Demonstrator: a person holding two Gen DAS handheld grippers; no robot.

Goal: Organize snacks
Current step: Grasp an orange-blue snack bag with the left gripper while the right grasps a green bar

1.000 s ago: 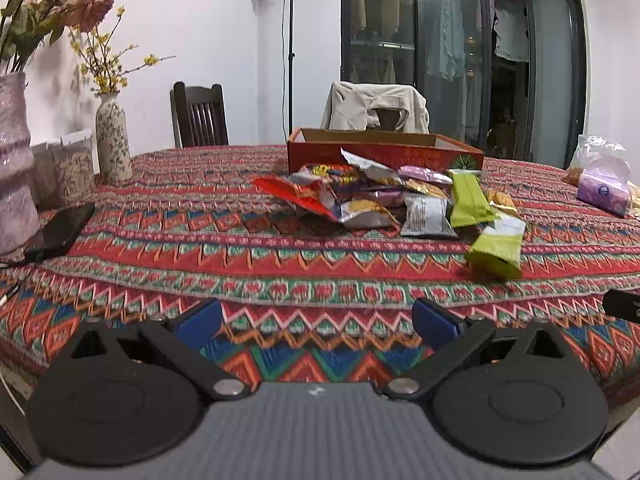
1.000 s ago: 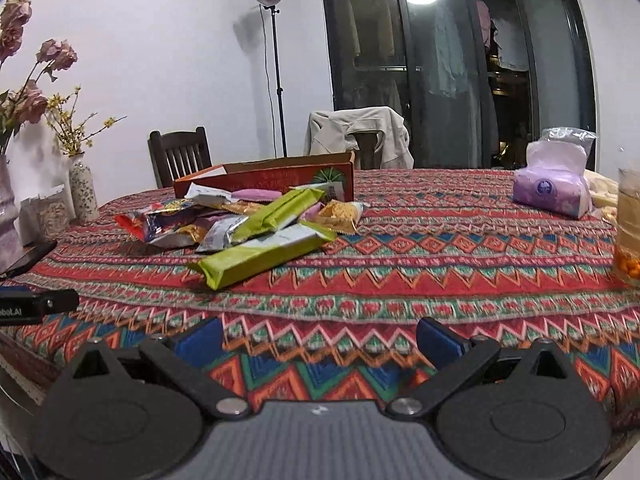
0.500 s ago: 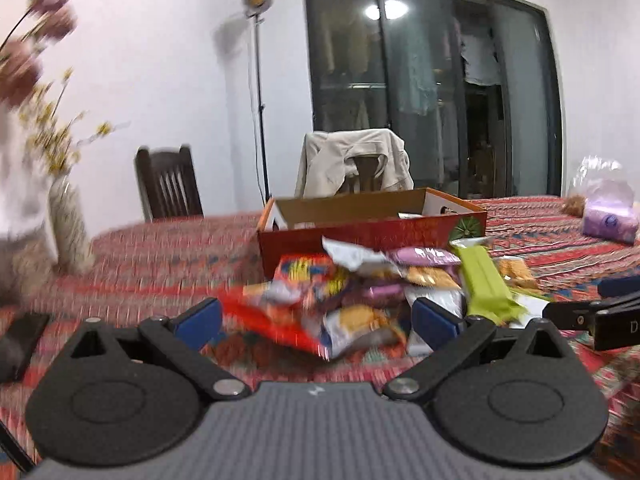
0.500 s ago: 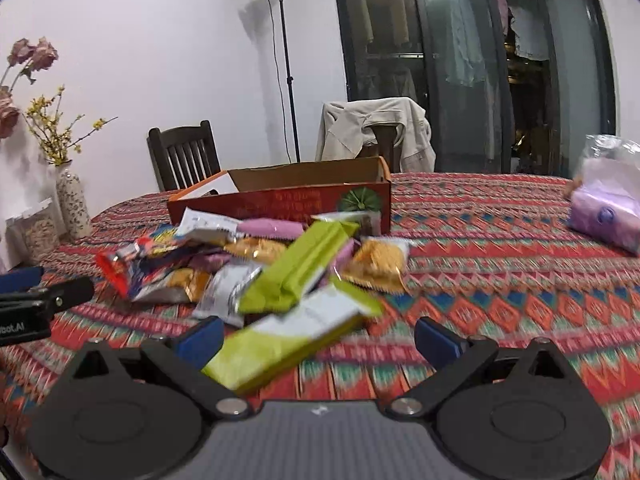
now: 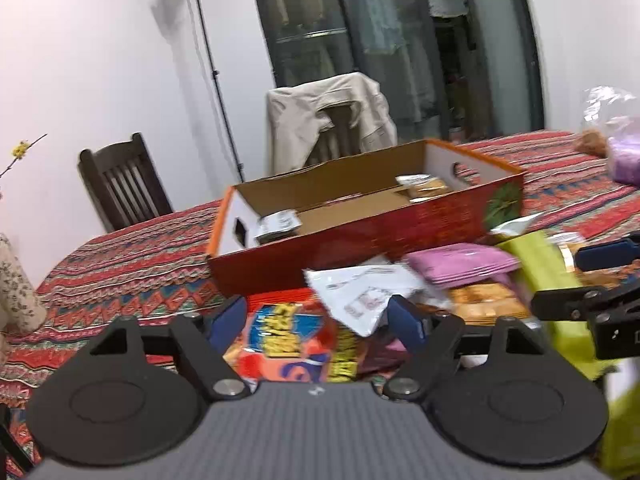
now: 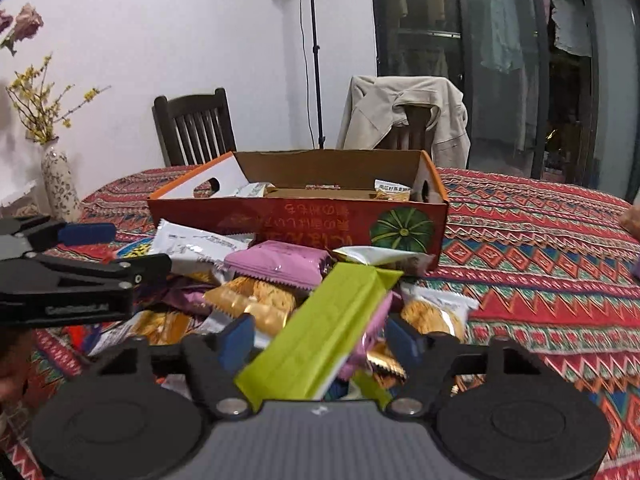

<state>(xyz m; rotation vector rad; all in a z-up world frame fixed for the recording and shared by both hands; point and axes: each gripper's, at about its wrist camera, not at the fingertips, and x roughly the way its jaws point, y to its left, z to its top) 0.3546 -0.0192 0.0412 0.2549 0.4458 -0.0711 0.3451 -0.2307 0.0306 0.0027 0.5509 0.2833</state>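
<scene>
Snack packets [image 6: 280,280] lie heaped on the table [image 6: 540,240] before a cardboard box [image 6: 296,216]; two chairs [image 6: 192,128] stand behind it.

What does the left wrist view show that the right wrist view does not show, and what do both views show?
Only the left wrist view shows the red and blue snack bag lying between the open fingers of the left claw, and the hole in the box's left end wall.

Only the right wrist view shows the flowered vase whole with its yellow twigs, and the pumpkin picture on the box front.

Both show the cardboard box with a few packets inside, the pink packet, the green packet lying between the open fingers of the right claw, and the jacket-draped chair.
</scene>
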